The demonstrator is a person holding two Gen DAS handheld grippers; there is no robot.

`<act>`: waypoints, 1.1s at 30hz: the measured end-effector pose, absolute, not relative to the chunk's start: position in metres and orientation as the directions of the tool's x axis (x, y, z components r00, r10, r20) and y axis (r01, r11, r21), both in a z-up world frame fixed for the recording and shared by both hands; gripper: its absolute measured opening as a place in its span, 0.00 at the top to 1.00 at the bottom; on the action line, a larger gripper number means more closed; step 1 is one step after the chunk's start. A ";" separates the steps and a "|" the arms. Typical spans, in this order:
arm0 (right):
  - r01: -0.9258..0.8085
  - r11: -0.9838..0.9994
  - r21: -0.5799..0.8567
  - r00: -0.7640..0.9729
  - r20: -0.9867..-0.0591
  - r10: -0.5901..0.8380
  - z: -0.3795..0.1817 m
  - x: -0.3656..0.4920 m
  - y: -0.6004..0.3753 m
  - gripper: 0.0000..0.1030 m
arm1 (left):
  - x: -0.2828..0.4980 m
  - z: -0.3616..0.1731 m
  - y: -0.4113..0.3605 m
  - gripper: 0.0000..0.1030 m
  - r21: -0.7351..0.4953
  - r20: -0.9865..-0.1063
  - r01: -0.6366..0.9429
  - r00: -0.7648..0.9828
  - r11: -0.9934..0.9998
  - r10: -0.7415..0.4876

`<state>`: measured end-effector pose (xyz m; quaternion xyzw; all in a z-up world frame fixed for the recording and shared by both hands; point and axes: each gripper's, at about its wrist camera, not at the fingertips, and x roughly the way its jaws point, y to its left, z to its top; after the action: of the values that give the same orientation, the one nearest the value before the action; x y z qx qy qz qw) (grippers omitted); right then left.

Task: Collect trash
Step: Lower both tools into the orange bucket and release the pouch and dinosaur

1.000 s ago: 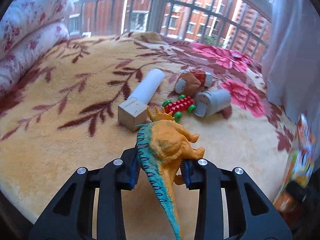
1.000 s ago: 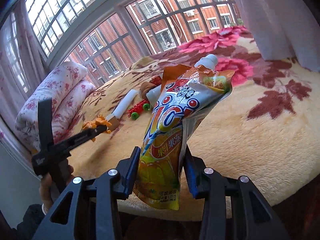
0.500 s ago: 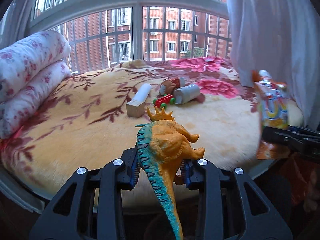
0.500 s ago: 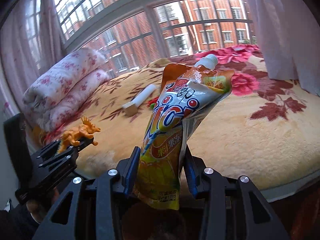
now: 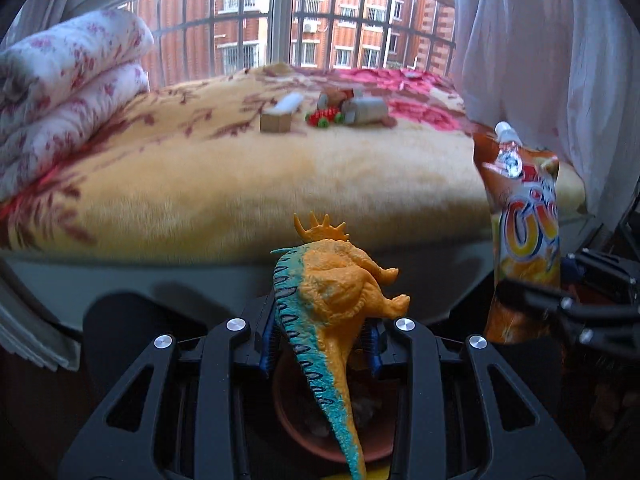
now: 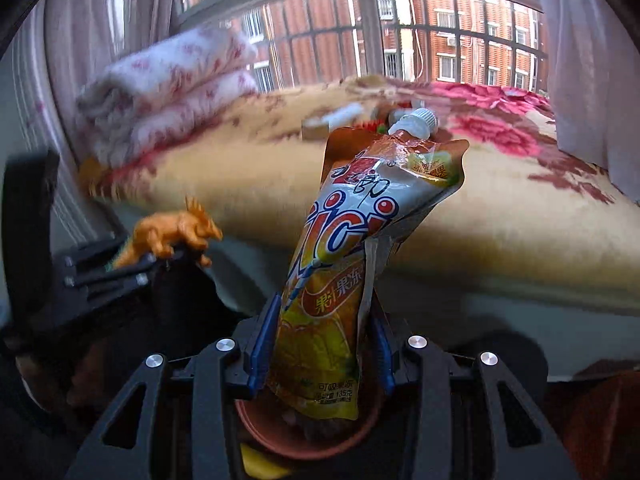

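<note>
My left gripper (image 5: 322, 338) is shut on an orange and teal toy dinosaur (image 5: 336, 280), head up, tail hanging toward the camera. Below it stands a round reddish-brown bin (image 5: 296, 424). My right gripper (image 6: 318, 346) is shut on an orange juice-jelly pouch (image 6: 352, 248) with a white cap, held upright over the same bin (image 6: 260, 420). The pouch (image 5: 524, 236) and right gripper (image 5: 560, 300) show at the right of the left wrist view. At the left of the right wrist view the dinosaur (image 6: 172, 232) sits in the left gripper (image 6: 120, 268).
The bed with a yellow floral blanket (image 5: 240, 176) fills the background. On it lie a wooden block (image 5: 275, 121), a white tube (image 5: 289, 103), a red and green toy (image 5: 325, 115) and a grey cylinder (image 5: 366, 110). Folded quilts (image 5: 60, 92) are stacked left; a curtain (image 5: 540, 60) hangs right.
Both grippers have drawn back from the bed and sunk beside its edge, still holding the dinosaur and the pouch. The reddish bin has come into view under both. The right gripper has rolled.
</note>
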<state>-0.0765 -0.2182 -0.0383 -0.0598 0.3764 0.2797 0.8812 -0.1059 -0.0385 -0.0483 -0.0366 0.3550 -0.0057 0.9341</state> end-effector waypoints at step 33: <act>-0.572 0.820 0.017 0.481 -0.803 0.352 -0.095 -0.095 -0.198 0.14 | -0.090 -0.109 -0.025 0.26 -0.168 -0.824 -0.081 0.558 0.982 -0.095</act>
<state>-0.0952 -0.1985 -0.0950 -0.1277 0.4311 0.2713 0.8510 -0.0904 -0.0253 -0.1089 -0.0936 0.4701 -0.0042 0.8776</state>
